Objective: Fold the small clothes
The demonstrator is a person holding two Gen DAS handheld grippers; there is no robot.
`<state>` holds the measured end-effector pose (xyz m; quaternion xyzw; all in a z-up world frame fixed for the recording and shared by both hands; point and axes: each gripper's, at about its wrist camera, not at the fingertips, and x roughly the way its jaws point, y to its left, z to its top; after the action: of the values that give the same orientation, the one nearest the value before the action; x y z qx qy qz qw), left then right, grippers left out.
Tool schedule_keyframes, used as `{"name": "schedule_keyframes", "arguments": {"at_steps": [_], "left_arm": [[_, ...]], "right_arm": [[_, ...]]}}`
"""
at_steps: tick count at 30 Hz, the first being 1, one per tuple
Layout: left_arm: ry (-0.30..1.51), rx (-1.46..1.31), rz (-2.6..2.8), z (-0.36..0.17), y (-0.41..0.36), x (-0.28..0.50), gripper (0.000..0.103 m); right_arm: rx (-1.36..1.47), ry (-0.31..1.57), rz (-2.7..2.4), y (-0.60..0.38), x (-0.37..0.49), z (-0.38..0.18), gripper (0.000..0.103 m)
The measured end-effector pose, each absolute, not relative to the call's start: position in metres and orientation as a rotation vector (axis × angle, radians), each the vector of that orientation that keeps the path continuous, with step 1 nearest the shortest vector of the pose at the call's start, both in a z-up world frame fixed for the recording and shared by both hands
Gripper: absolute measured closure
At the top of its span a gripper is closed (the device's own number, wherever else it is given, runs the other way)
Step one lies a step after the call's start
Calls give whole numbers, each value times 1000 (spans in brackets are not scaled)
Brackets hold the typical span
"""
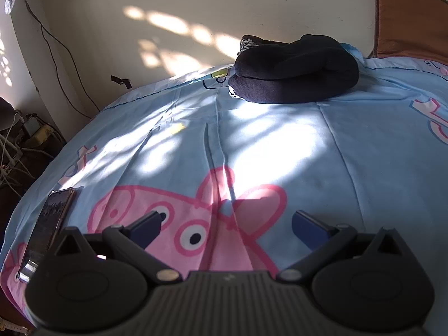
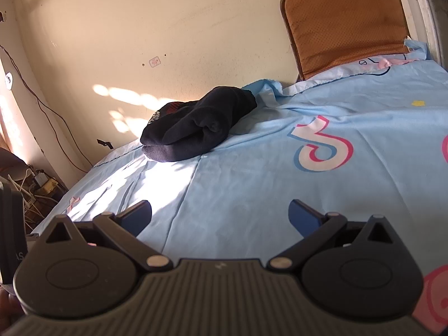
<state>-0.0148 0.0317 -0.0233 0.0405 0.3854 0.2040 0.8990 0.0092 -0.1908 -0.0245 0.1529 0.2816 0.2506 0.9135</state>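
Note:
A dark navy garment [image 1: 296, 70] lies folded in a thick bundle at the far edge of the bed, close to the wall; it also shows in the right wrist view [image 2: 196, 128]. My left gripper [image 1: 226, 226] is open and empty, low over the light blue bedsheet [image 1: 336, 154], well short of the garment. My right gripper [image 2: 221, 215] is open and empty too, over the sheet [image 2: 280, 168], with the garment ahead and to the left.
A phone [image 1: 47, 229] lies on the sheet at the left by the bed edge. A brown cushion [image 2: 344, 22] leans on the wall at the far right. Cables and plugs [image 2: 39, 182] sit on the floor at the left.

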Motion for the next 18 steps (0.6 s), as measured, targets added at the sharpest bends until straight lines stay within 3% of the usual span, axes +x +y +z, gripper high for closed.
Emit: {"name": "schedule_keyframes", "arguments": {"at_steps": [18], "left_arm": [[798, 88, 426, -22, 33, -15, 0]], "right_arm": [[315, 576, 517, -191, 8, -24, 0]]}}
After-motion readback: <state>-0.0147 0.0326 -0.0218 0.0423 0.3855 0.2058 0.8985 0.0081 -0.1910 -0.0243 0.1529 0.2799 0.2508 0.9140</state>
